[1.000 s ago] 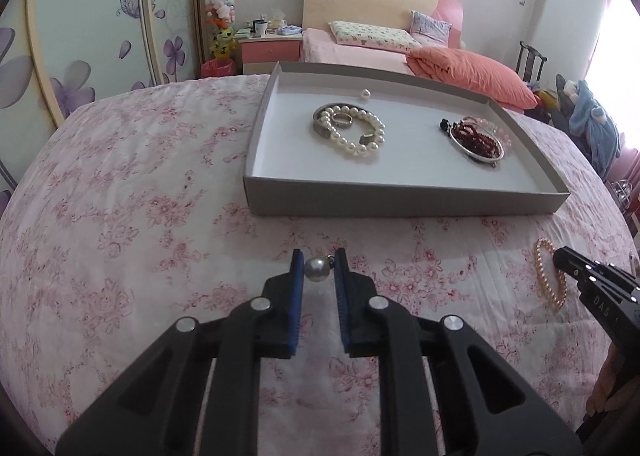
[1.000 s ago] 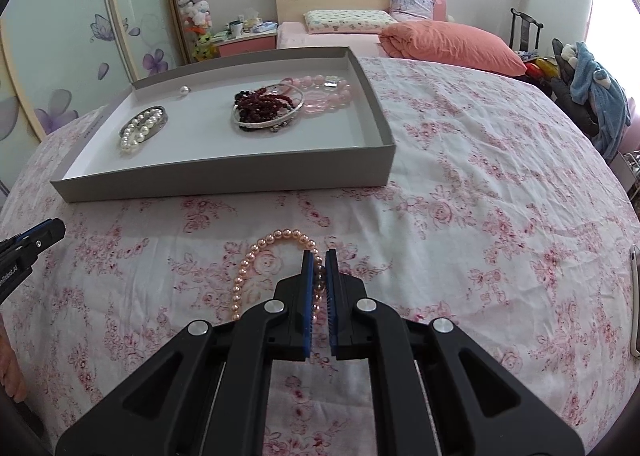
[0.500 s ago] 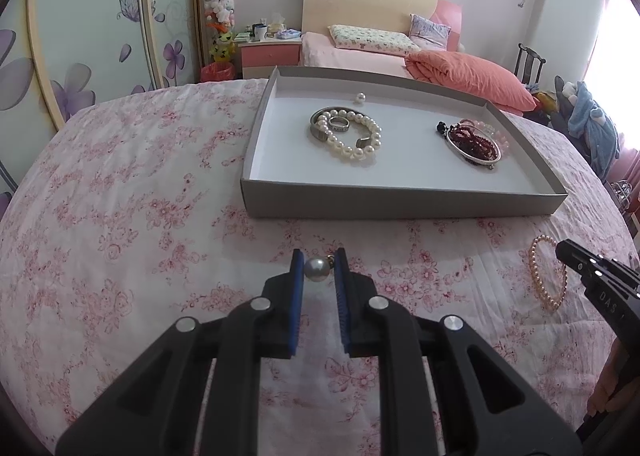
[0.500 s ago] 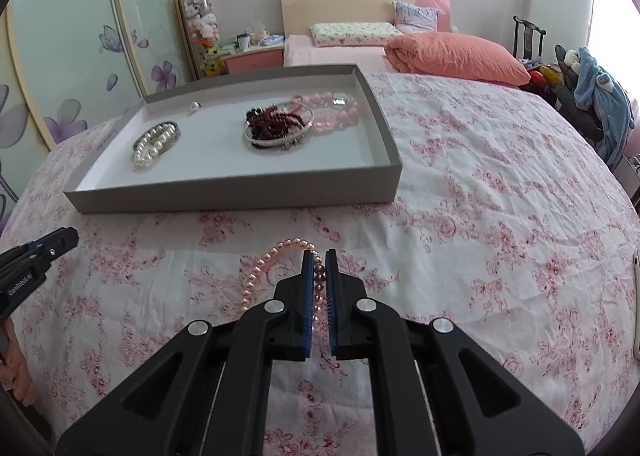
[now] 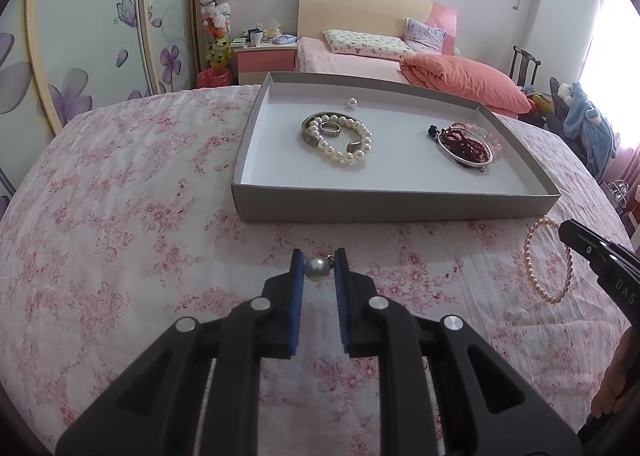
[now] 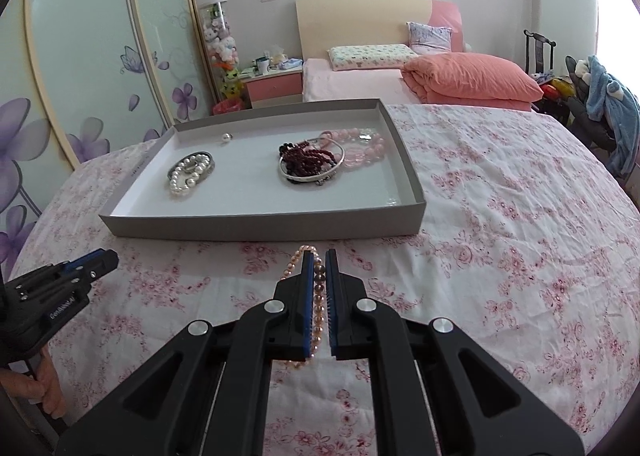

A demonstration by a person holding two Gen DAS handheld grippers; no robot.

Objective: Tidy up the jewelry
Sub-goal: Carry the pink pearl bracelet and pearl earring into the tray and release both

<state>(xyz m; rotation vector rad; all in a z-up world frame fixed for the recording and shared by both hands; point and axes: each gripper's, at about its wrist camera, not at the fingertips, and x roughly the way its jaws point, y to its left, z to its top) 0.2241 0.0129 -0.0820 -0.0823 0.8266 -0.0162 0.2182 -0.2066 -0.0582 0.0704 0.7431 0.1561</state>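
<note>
My left gripper (image 5: 318,259) is shut on a grey pearl earring (image 5: 316,269), held just above the floral bedspread (image 5: 120,215) in front of the grey tray (image 5: 392,204). My right gripper (image 6: 319,258) is shut on a pink pearl bracelet (image 6: 318,302), whose strand runs between the pads while its loop hangs to the left. The left wrist view shows that bracelet (image 5: 529,256) at the right gripper's tip (image 5: 570,230). The tray holds a white pearl bracelet with a silver bangle and ring (image 5: 340,139), a loose pearl (image 5: 351,103), and dark red beads in a silver bangle (image 5: 464,143).
Pink beads (image 6: 360,143) lie at the tray's right end. The tray (image 6: 260,225) sits on a round bed. A second bed with an orange quilt (image 6: 472,79), a nightstand (image 6: 274,85), wardrobe doors and a chair with clothes (image 6: 608,111) stand behind. A hand (image 6: 48,392) holds the left gripper (image 6: 106,258).
The right gripper has tilted up and drawn nearer the tray, and the pink bracelet has come up with it. The left gripper with the pearl earring has stayed put.
</note>
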